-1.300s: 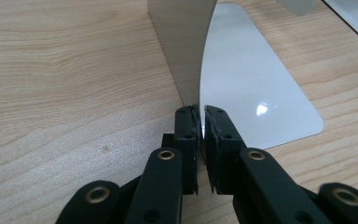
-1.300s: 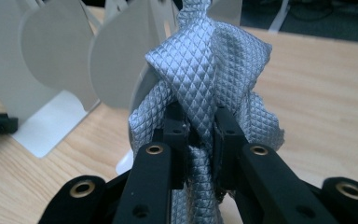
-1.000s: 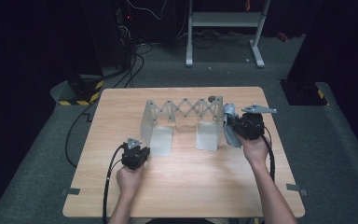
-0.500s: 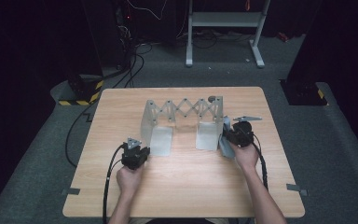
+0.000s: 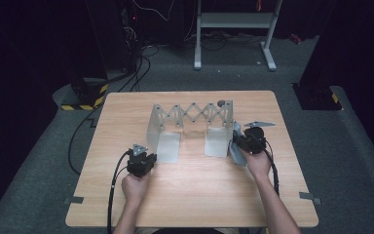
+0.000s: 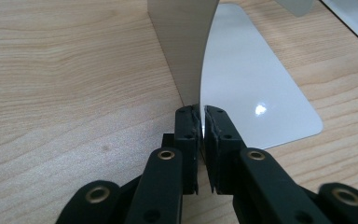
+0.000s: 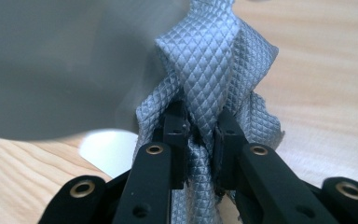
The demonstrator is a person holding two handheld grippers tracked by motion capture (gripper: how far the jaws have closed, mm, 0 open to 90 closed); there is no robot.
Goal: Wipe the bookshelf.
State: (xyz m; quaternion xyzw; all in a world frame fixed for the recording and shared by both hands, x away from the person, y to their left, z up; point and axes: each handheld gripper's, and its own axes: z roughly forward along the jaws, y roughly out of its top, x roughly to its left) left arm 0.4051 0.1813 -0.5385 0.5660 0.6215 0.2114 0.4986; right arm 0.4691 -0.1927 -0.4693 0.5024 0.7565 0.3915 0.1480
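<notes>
Dark room, pale wooden surface [image 5: 195, 195], and an expandable metal rack [image 5: 191, 127] standing across its middle. The left gripper [image 6: 201, 114] has its fingers pinched narrow on the edge of the rack's near upright panel, steadying it. The right gripper [image 7: 200, 128] has a grey quilted cloth [image 7: 209, 60] bunched between its fingers, pressed just beside the rack's other end panel. Wiping looks under way; how much is already cleaned, hard to judge from here.
</notes>
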